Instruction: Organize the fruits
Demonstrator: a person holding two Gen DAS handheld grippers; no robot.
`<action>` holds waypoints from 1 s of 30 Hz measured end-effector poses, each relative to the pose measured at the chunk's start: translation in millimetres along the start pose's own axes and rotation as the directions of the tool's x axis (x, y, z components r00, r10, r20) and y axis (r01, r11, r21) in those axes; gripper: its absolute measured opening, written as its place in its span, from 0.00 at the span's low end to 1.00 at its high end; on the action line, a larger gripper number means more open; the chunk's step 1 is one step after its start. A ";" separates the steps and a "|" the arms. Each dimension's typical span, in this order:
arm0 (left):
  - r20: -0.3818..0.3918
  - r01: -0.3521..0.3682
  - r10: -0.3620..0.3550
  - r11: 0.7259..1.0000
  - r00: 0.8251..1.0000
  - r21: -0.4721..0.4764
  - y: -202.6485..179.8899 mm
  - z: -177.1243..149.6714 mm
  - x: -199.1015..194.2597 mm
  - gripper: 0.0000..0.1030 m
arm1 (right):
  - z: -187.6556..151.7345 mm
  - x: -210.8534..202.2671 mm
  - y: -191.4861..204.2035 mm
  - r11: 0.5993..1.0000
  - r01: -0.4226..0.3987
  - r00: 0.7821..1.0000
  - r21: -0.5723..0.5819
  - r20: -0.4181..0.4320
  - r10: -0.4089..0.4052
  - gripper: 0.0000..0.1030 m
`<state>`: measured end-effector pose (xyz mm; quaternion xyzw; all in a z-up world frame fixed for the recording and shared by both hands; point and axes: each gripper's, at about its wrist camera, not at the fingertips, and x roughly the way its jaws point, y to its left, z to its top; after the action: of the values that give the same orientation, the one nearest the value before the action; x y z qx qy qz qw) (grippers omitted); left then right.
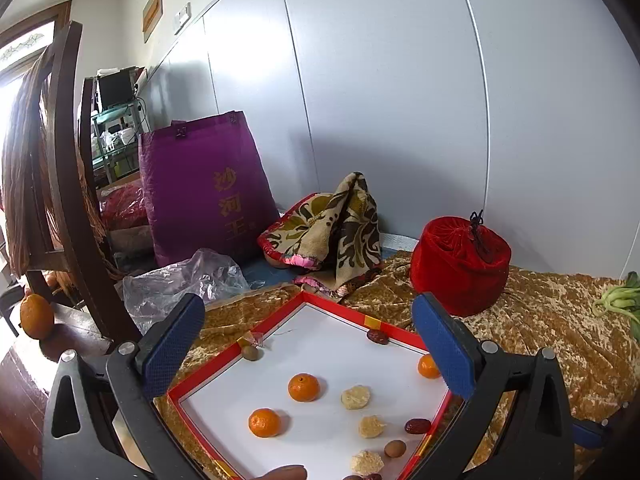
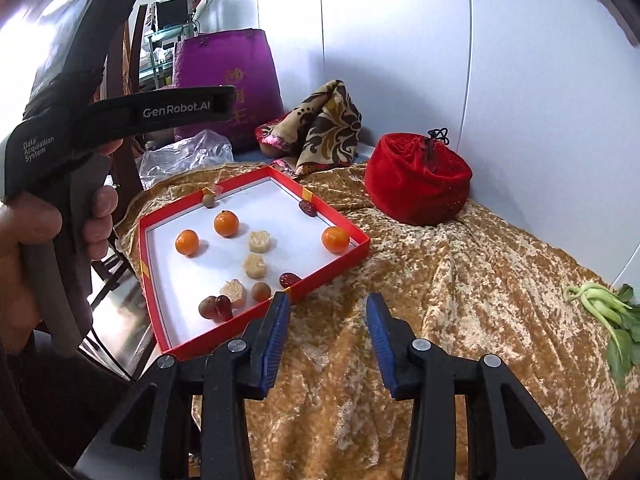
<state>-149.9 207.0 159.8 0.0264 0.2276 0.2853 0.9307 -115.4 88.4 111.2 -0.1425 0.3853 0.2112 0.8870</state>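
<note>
Spread wide and empty, the left gripper (image 1: 308, 344) hovers over a shallow red-rimmed white tray (image 1: 280, 320) holding small orange tangerines (image 1: 304, 387). From the right wrist, the right gripper (image 2: 328, 312), jaws parted and empty, sits over crumpled gold velvet cloth (image 2: 460, 280) just beside that tray.

Pale grey panelled wall (image 1: 400, 100) rises behind a worktop draped in gold crushed-velvet cloth (image 2: 460, 280). At left stand dark wooden chairs (image 1: 60, 160), a glass shelf unit (image 1: 116, 136), and a bright window (image 1: 16, 72).
</note>
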 end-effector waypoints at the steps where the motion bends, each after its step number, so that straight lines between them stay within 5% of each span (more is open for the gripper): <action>1: 0.002 0.000 0.000 1.000 1.000 0.005 -0.8 -0.3 -0.4 1.00 | 0.3 -0.1 -0.1 1.000 -0.003 1.000 0.003 0.000 0.003 0.40; 30: 0.002 -0.051 0.051 0.999 0.999 -0.007 14.7 -3.6 2.5 1.00 | 0.7 14.7 8.5 0.999 -0.032 0.999 -0.007 -0.024 0.032 0.40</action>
<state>-157.2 220.3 158.2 0.0291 0.2246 0.3097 0.9235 -110.1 99.9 100.0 -0.1419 0.3974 0.2248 0.8783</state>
